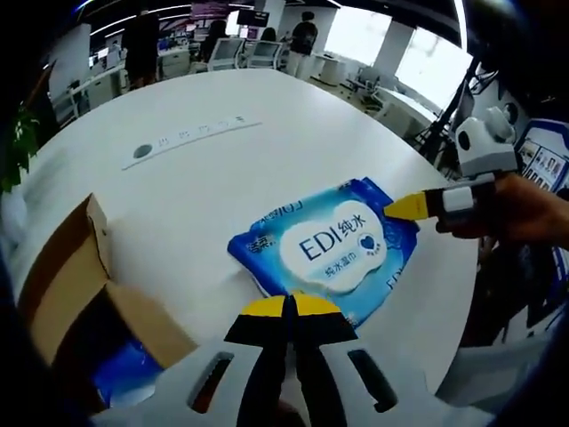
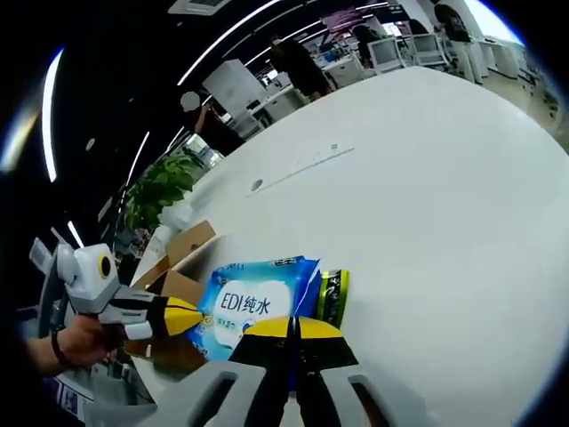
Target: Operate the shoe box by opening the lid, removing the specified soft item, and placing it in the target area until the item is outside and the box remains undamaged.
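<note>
A blue wet-wipes pack with a white label lies on the white table, outside the box. The open cardboard shoe box stands at the left, with something blue inside. My left gripper is shut, its yellow tips on the pack's near edge. My right gripper comes in from the right, shut on the pack's right corner. In the right gripper view the pack sits just ahead of the shut right gripper, and the left gripper meets the pack's left edge beside the box.
A grey strip with a round button lies on the far part of the table. A green-and-black strip shows at the pack's side. Office desks, chairs and people stand beyond the table. A potted plant stands past the box.
</note>
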{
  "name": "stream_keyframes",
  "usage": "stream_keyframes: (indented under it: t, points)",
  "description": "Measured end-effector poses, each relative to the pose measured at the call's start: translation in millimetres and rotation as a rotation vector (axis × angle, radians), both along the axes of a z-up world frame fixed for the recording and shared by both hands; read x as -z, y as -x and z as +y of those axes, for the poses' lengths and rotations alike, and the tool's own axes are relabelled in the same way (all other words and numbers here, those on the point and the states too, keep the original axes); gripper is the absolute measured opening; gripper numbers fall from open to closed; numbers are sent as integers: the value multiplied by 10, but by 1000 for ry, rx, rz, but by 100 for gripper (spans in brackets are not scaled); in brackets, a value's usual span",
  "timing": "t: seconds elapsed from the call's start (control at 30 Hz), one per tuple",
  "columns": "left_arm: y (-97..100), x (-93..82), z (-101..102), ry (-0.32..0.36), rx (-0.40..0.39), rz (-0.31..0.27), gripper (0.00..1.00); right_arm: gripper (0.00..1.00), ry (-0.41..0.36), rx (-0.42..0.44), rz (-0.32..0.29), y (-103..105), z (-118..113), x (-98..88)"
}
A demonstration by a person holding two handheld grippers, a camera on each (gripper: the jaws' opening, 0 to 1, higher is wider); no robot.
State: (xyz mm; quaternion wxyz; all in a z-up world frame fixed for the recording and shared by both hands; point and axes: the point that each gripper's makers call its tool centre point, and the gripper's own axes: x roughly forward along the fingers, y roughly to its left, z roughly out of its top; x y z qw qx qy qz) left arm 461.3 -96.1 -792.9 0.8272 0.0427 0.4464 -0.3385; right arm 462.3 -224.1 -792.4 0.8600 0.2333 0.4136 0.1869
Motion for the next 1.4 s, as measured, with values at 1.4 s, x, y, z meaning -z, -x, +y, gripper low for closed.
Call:
stream_keyframes:
  t: [1.4]
  points:
    - [79, -86, 176, -120, 42, 2, 7, 3, 132, 70, 47, 65, -159, 138]
